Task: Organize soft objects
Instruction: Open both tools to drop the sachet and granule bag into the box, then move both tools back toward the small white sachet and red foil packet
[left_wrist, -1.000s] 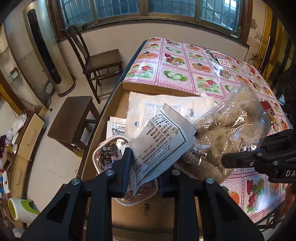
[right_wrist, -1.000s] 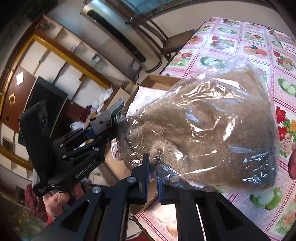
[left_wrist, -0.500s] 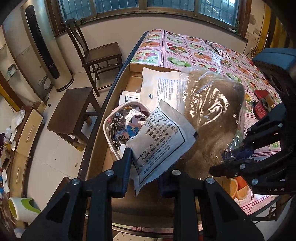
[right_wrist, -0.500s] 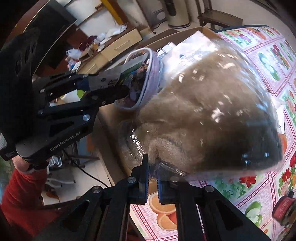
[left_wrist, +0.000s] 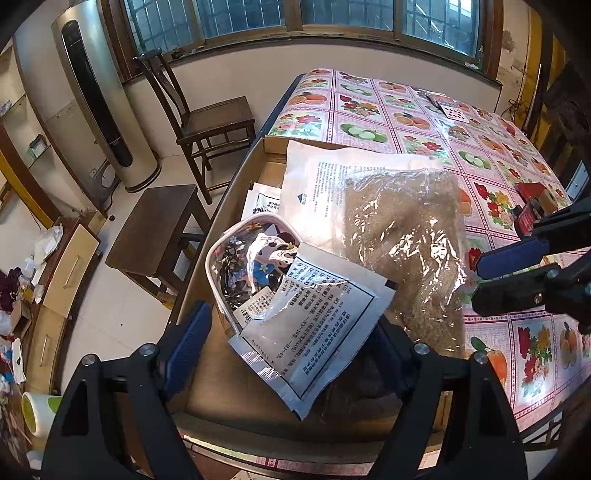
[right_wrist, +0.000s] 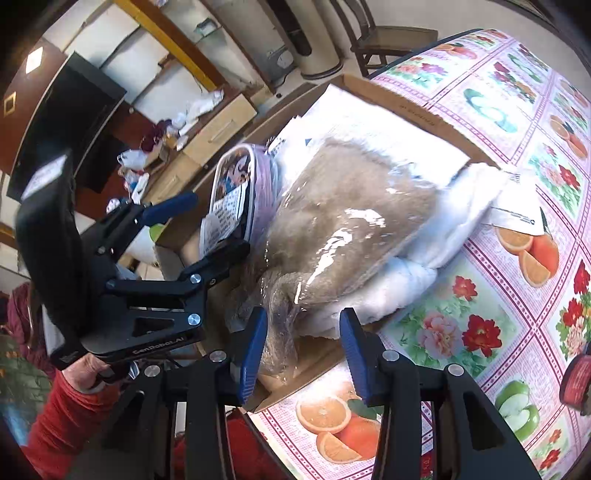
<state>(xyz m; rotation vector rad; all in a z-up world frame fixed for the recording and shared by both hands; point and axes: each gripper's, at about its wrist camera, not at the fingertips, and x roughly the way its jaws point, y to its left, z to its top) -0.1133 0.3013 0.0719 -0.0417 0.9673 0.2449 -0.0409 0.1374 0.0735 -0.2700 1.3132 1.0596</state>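
A brown plush in a clear plastic bag (left_wrist: 402, 236) lies across the contents of an open cardboard box (left_wrist: 221, 391). In the right wrist view the same bag (right_wrist: 351, 214) rests on white padding (right_wrist: 443, 229). My right gripper (right_wrist: 303, 354) is opening; the bag's loose end sits between its blue pads (right_wrist: 255, 350), unpressed. My left gripper (left_wrist: 288, 354) is opening wide too. A white printed packet (left_wrist: 310, 321) lies free between its jaws, propped on a clear floral pouch (left_wrist: 240, 266). Each gripper shows in the other's view: left gripper (right_wrist: 210, 225), right gripper (left_wrist: 491, 280).
The box sits at the edge of a table with a fruit-print cloth (left_wrist: 406, 118). A large white packet (left_wrist: 317, 184) lies under the plush. A red item (right_wrist: 576, 376) stands on the table at right. A chair (left_wrist: 207, 114) and stool (left_wrist: 155, 229) stand beside the table. A red sleeve (right_wrist: 62, 413) holds the left gripper.
Both grippers have opened. The left one let go of the printed packet, which now rests on the pouch. The right one released the plush bag, which has settled onto the box contents.
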